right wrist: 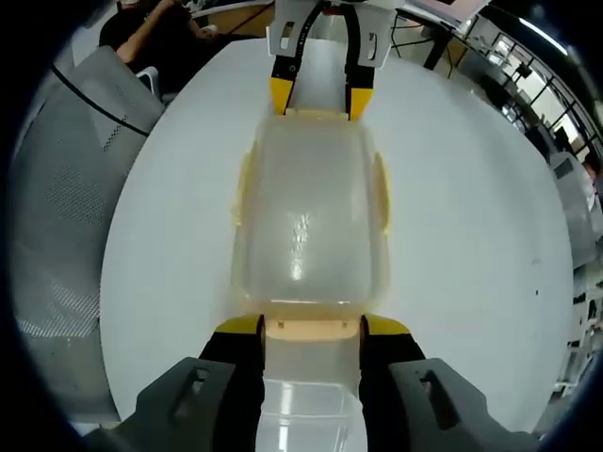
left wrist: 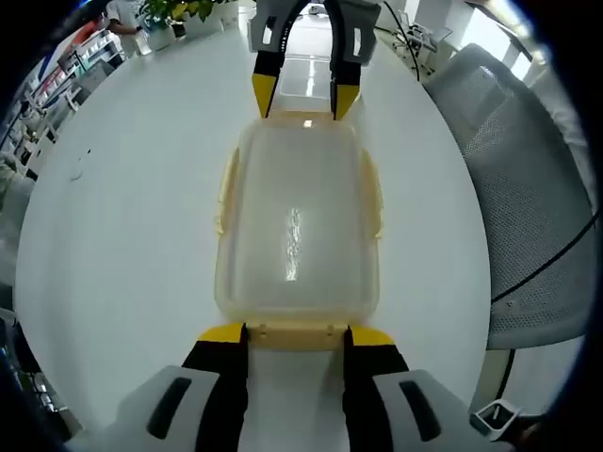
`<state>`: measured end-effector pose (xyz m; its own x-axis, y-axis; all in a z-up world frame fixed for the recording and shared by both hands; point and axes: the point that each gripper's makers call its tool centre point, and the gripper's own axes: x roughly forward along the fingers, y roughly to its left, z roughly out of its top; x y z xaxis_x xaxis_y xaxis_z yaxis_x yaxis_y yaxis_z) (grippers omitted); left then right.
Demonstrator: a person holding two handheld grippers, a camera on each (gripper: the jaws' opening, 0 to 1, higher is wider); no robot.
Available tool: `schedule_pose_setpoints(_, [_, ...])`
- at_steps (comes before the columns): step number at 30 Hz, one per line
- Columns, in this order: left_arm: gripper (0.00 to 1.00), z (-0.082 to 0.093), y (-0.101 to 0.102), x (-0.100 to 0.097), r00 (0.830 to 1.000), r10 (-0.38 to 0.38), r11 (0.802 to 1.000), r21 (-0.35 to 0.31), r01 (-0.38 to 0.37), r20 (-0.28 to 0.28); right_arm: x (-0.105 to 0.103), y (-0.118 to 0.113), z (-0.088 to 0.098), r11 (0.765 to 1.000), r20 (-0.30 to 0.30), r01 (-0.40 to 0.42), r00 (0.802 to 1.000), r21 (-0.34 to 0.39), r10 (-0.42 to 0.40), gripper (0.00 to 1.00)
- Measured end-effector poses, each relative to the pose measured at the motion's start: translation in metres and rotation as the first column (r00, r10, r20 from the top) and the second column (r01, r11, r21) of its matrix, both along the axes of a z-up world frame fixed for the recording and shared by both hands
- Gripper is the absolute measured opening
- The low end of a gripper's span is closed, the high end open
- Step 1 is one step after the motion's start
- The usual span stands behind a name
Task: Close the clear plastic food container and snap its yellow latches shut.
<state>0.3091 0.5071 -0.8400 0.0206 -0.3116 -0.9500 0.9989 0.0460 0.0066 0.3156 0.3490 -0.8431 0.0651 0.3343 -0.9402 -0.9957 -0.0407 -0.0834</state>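
Here the container (left wrist: 298,235) hides each end latch (outlines blurry).

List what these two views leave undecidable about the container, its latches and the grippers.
- Left gripper view: end latch of the container sits between the left gripper tips; snapped or not, unclear.
- Right gripper view: near latch between the right gripper tips; contact unclear.
- Side latches: translucent, state unreadable.
- Lid seating: hidden by cloudy plastic.

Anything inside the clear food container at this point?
Nothing visible inside the container: through its cloudy lid only pale plastic, a glare streak and the white table show. The haze could hide something small or flat. One gripper's jaws flank each end latch.
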Motion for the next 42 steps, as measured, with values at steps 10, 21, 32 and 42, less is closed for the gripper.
schedule_pose_setpoints(10, [0.33, -0.001, 0.001, 0.004, 1.000, 0.001, 1.000, 0.012, -0.001, -0.010, 0.000, 0.000, 0.001, 1.000, -0.005, 0.012, 1.000, 0.007, -0.012, 0.35])
schedule_pose_setpoints(21, [0.33, -0.002, 0.002, 0.006, 1.000, 0.000, 1.000, 0.008, 0.000, -0.011, 0.000, 0.000, 0.001, 1.000, -0.003, -0.004, 1.000, 0.012, 0.004, 0.35])
schedule_pose_setpoints(32, [0.33, 0.003, 0.005, 0.008, 1.000, -0.017, 0.999, 0.035, 0.016, 0.009, 0.003, 0.003, 0.006, 0.999, 0.005, -0.019, 1.000, 0.030, 0.019, 0.35])
schedule_pose_setpoints(42, [0.33, 0.036, 0.001, 0.014, 0.999, 0.001, 1.000, 0.030, -0.003, 0.050, 0.009, 0.000, 0.044, 0.997, 0.058, -0.036, 0.998, 0.066, 0.032, 0.35])
